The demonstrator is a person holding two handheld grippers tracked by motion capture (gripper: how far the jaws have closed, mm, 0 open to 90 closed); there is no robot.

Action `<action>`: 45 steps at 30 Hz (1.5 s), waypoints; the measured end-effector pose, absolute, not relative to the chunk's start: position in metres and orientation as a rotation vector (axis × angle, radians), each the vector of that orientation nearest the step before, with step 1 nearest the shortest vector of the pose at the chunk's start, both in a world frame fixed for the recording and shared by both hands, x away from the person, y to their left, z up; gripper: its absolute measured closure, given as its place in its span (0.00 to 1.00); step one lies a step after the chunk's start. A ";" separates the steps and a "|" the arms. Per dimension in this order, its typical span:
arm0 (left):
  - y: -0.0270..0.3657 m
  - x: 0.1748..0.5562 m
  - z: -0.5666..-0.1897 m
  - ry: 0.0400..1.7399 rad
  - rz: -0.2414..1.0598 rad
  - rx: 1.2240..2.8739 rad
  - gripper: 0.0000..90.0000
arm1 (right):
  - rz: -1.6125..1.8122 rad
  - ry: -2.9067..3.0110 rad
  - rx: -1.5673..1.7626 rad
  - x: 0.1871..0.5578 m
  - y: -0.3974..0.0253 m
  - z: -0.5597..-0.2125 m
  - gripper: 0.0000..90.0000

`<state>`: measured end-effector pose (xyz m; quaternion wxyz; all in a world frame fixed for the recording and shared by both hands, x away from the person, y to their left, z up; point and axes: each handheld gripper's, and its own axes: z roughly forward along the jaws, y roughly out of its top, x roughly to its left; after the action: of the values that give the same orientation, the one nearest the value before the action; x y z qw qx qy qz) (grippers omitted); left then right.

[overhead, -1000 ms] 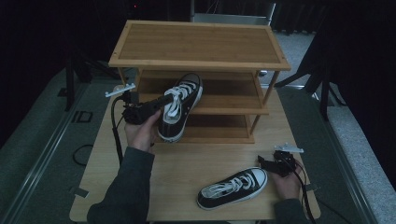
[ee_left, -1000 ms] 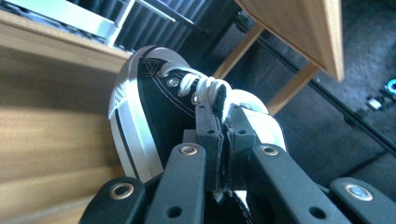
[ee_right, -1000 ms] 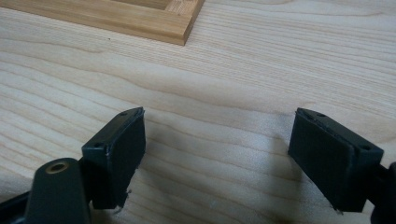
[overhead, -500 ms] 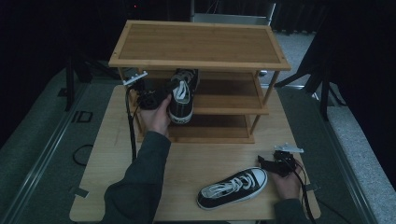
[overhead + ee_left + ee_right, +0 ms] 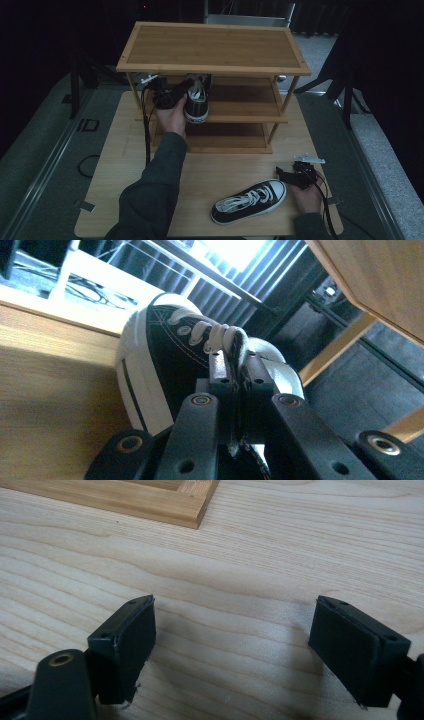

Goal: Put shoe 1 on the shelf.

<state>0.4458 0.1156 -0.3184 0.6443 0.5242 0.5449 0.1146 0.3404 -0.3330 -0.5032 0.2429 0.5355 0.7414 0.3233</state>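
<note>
While my left gripper [image 5: 176, 96] pinches the shoe [image 5: 196, 98] at its collar over the middle shelf [image 5: 240, 118], I'd set the sole flat before releasing. My right gripper [image 5: 232, 647] waits with jaws apart, near the second shoe [image 5: 249, 201] on the table [image 5: 220, 165].

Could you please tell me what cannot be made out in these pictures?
- High view: the far end of the black canvas sneaker with white sole in the left gripper, under the wooden rack's top shelf.
- Left gripper view: whether its sole touches the shelf; the jaws cover it.
- Right gripper view: the table's wood beyond its edges.
</note>
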 end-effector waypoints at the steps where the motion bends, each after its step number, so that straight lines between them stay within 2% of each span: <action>1: 0.117 0.447 -0.320 1.246 0.263 1.203 0.97 | 0.883 2.026 1.464 0.340 -0.333 -0.503 0.21; 10: 0.125 0.459 -0.329 1.280 0.258 1.204 0.97 | 0.884 2.027 1.465 0.340 -0.333 -0.503 0.21; 14: 0.120 0.464 -0.325 1.320 0.248 1.122 0.97 | 0.884 2.027 1.464 0.340 -0.333 -0.503 0.21; 18: 0.123 0.464 -0.324 1.303 0.255 1.192 0.97 | 0.884 2.027 1.465 0.340 -0.333 -0.503 0.21; 23: 0.122 0.466 -0.324 1.331 0.249 1.130 0.97 | 0.884 2.027 1.464 0.340 -0.333 -0.503 0.21; 30: 0.126 0.466 -0.328 1.322 0.225 1.172 0.96 | 0.884 2.027 1.465 0.340 -0.333 -0.503 0.21; 33: 0.125 0.467 -0.328 1.331 0.210 1.128 0.96 | 0.884 2.027 1.465 0.340 -0.333 -0.503 0.21; 36: 0.128 0.466 -0.329 1.313 0.204 1.176 0.96 | 0.884 2.027 1.464 0.340 -0.333 -0.503 0.21; 39: 0.128 0.467 -0.329 1.319 0.194 1.151 0.96 | 0.885 2.026 1.466 0.340 -0.333 -0.503 0.21; 43: 0.127 0.463 -0.328 1.299 0.203 1.138 0.91 | 0.885 2.027 1.465 0.340 -0.333 -0.503 0.21; 44: 0.127 0.460 -0.328 1.292 0.209 1.136 0.85 | 0.884 2.027 1.464 0.340 -0.333 -0.503 0.21; 45: 0.127 0.460 -0.328 1.292 0.209 1.136 0.84 | 0.884 2.027 1.464 0.340 -0.333 -0.503 0.21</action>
<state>0.4599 0.1272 -0.3276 0.6474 0.4995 0.5682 0.0921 0.3404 -0.3328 -0.5031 0.2422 0.5357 0.7416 0.3233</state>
